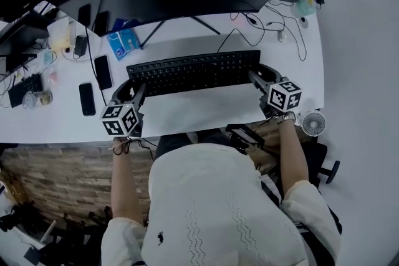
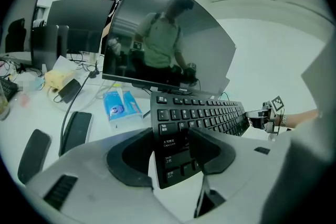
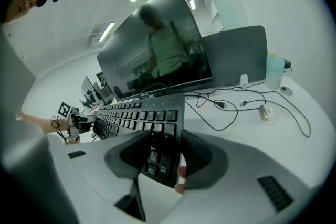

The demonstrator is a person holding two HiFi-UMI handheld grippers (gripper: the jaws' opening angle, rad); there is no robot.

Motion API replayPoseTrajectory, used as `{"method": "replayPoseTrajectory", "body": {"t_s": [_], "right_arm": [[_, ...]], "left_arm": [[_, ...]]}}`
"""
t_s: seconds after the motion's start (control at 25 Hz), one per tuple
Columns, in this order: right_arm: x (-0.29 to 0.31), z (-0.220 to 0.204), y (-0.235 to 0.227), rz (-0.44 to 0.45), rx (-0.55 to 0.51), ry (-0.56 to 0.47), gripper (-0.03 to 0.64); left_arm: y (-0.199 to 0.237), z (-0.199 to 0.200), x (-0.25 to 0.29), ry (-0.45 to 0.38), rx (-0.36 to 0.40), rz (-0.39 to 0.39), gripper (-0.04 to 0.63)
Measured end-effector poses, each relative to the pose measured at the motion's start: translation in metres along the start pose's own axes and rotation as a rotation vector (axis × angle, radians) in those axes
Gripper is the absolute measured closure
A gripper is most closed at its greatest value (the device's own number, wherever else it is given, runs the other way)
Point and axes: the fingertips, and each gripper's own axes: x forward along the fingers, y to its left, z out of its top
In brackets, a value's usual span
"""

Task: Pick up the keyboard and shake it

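Clamping the black keyboard (image 1: pixel 193 71) at its short ends, the left tool (image 1: pixel 136 90) and right tool (image 1: pixel 257 76) slant forward and down from outstretched forearms (image 1: pixel 124 184), holding it level just above the white table (image 1: pixel 206 114).

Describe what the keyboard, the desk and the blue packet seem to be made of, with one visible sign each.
Keyboard: probably matte black plastic; moulded keys with printed legends, little glare.
Desk: smooth white, likely laminate; even surface, faint sheen, core unseen.
Packet: apparently soft glossy plastic film; it wrinkles and shines.
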Motion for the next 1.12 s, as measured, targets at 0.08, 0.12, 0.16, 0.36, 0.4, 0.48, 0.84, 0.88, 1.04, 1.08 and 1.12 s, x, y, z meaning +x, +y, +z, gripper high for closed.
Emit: {"method": "replayPoseTrajectory", "body": {"t_s": [0.08, 0.12, 0.16, 0.36, 0.4, 0.48, 0.84, 0.88, 1.04, 1.08, 1.12], "right_arm": [[-0.006, 0.01, 0.0, -0.009, -0.016, -0.024, 0.436], [-0.009, 0.015, 0.0, -0.011, -0.025, -0.038, 0.436], [-0.014, 0.02, 0.0, -0.013, -0.034, -0.051, 0.437], [-0.038, 0.043, -0.001, -0.036, -0.072, -0.111, 0.437], [-0.044, 0.048, -0.001, -0.042, -0.08, -0.124, 0.437], [-0.055, 0.063, -0.002, -0.055, -0.105, -0.155, 0.437], [-0.103, 0.134, 0.021, -0.106, -0.244, -0.278, 0.439], [-0.108, 0.142, 0.026, -0.116, -0.261, -0.287, 0.439], [-0.13, 0.171, 0.05, -0.146, -0.328, -0.347, 0.439], [-0.137, 0.177, 0.057, -0.155, -0.345, -0.369, 0.439], [-0.144, 0.183, 0.064, -0.165, -0.362, -0.393, 0.439]], "left_arm": [[-0.004, 0.009, -0.001, -0.023, 0.009, 0.006, 0.382], [-0.007, 0.013, -0.001, -0.035, 0.013, 0.006, 0.382], [-0.01, 0.017, -0.002, -0.047, 0.016, 0.005, 0.382], [-0.028, 0.038, -0.003, -0.107, 0.044, -0.016, 0.382], [-0.032, 0.043, -0.003, -0.121, 0.049, -0.021, 0.382], [-0.039, 0.054, -0.001, -0.152, 0.057, -0.035, 0.382], [-0.058, 0.107, -0.01, -0.326, 0.069, -0.092, 0.382], [-0.059, 0.113, -0.012, -0.345, 0.072, -0.099, 0.382], [-0.063, 0.141, -0.028, -0.447, 0.098, -0.124, 0.382], [-0.064, 0.148, -0.033, -0.474, 0.106, -0.133, 0.382], [-0.066, 0.155, -0.037, -0.498, 0.112, -0.142, 0.382]]}}
